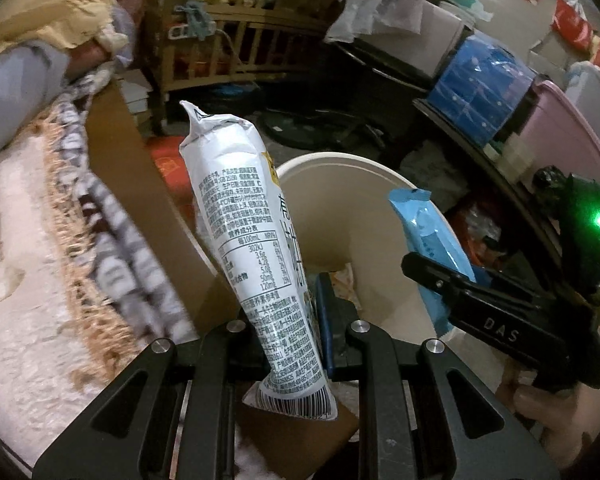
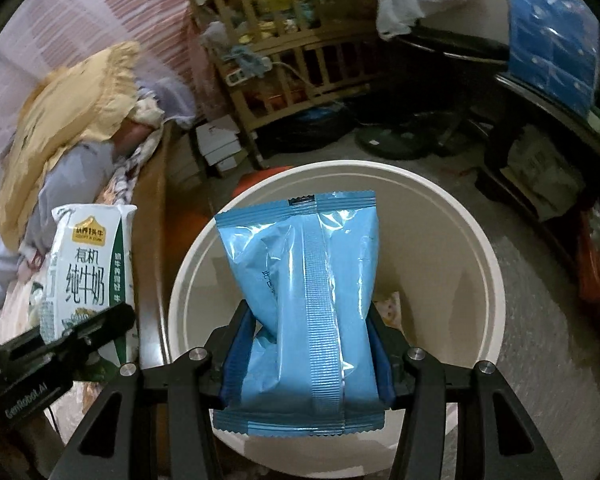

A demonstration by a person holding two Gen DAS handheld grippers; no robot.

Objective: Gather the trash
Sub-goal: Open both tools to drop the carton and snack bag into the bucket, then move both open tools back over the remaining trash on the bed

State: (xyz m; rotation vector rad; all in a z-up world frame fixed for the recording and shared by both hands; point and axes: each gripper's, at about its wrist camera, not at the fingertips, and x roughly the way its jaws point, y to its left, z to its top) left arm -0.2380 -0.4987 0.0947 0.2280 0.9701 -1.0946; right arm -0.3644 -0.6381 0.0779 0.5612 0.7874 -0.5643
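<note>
Both your grippers carry trash above the cream bin (image 2: 476,248).

Your left gripper (image 1: 296,320) is clamped tight on a flattened white milk carton (image 1: 240,240), printed 有机 纯牛奶, with a nutrition table on its side. Your right gripper (image 2: 306,356) pinches a blue foil packet (image 2: 304,288) directly over the bin's mouth. "DAS" and "GenRobot.AI" are lettered on the gripper bodies.

Glossy blue plastic wrapper (image 2: 304,312) (matt bin (image 2: 480,248), probably plastic)
</note>
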